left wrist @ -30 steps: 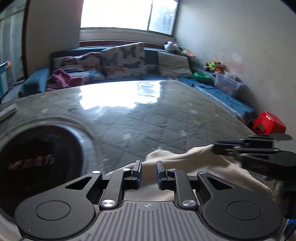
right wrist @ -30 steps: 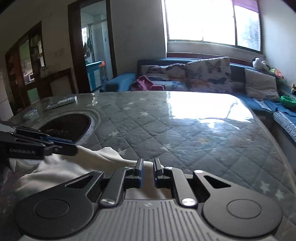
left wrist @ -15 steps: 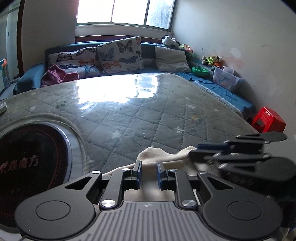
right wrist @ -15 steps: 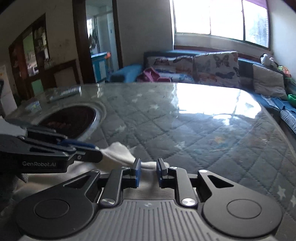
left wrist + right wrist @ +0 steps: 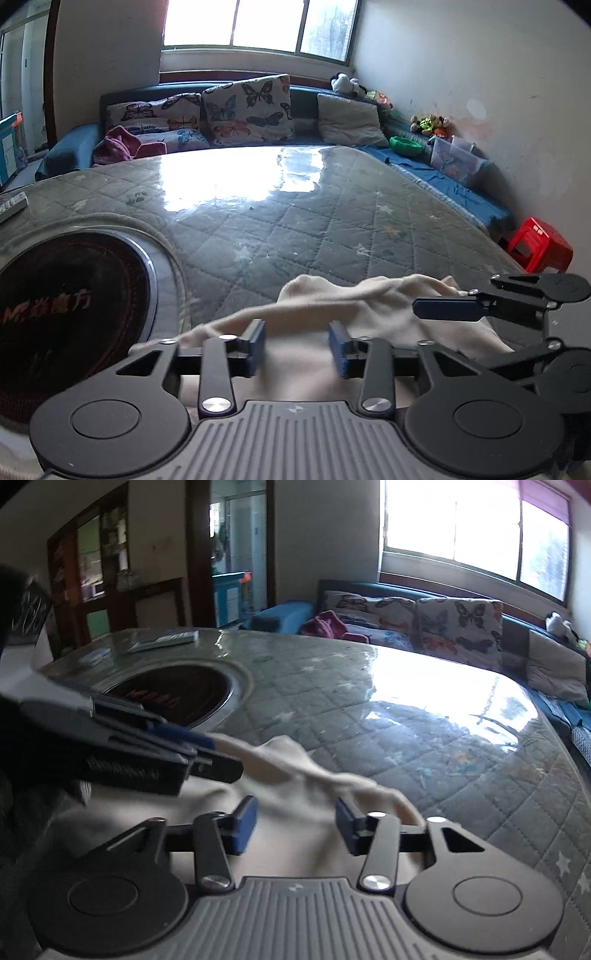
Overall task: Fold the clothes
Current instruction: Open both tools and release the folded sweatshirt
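A cream garment (image 5: 354, 302) lies bunched on the near edge of the quilted grey table (image 5: 295, 229); it also shows in the right wrist view (image 5: 295, 775). My left gripper (image 5: 297, 345) is open just above the cloth, its jaws apart and holding nothing. My right gripper (image 5: 293, 821) is open over the same cloth, also holding nothing. The right gripper shows from the side at the right of the left wrist view (image 5: 480, 310). The left gripper shows blurred at the left of the right wrist view (image 5: 147, 753).
A round black hotplate (image 5: 66, 310) is set into the table at the left. A sofa with butterfly cushions (image 5: 243, 110) stands behind the table. A red stool (image 5: 539, 247) sits at the right by the wall. A flat box (image 5: 162, 642) lies at the far left edge.
Both grippers have opened and let go of the cream garment, which now lies loose on the table. Both have drawn back slightly toward the near edge.
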